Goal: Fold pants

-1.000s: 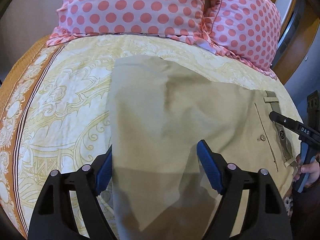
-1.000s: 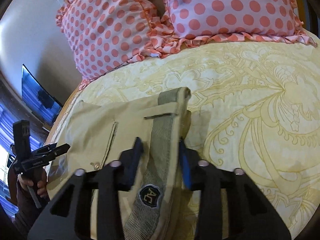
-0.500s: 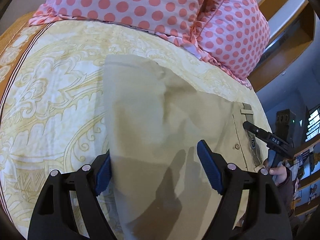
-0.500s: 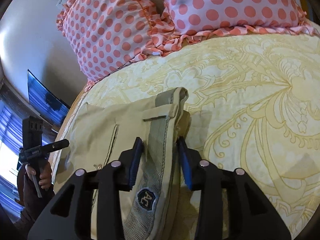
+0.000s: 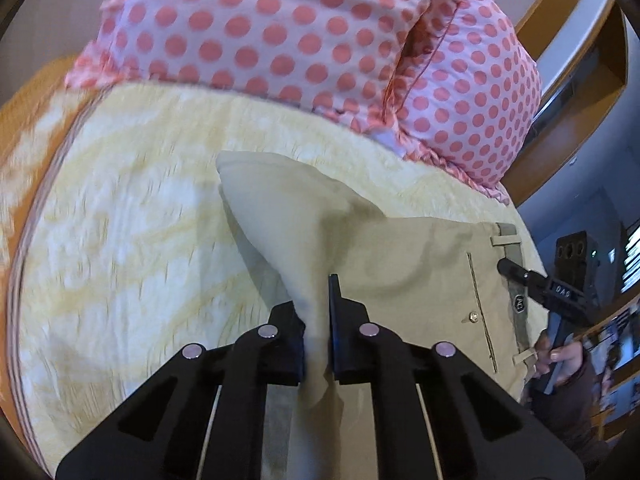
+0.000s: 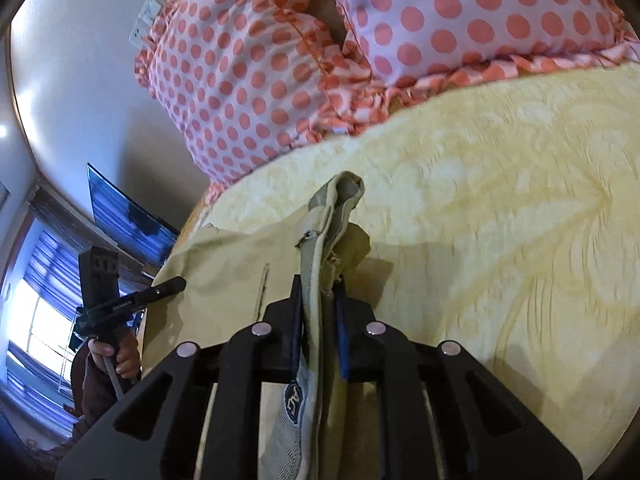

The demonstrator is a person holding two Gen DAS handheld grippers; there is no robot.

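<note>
- The khaki pants [image 5: 404, 256] lie on the yellow bed [image 5: 132, 240], near the polka-dot pillows [image 5: 280, 28] at its head.
- The left claw [image 5: 316, 320] is clamped on a raised fold of the leg.
- The right claw [image 6: 318, 316] pinches the bunched waistband [image 6: 320, 240].

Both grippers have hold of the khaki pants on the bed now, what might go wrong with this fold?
The left gripper pinches only a bunched ridge of the pants, so a layer might slip out as it lifts. The right gripper clamps the thick waistband, which looks twisted and may fold unevenly. Dragging could also rumple the yellow bedspread.
</note>
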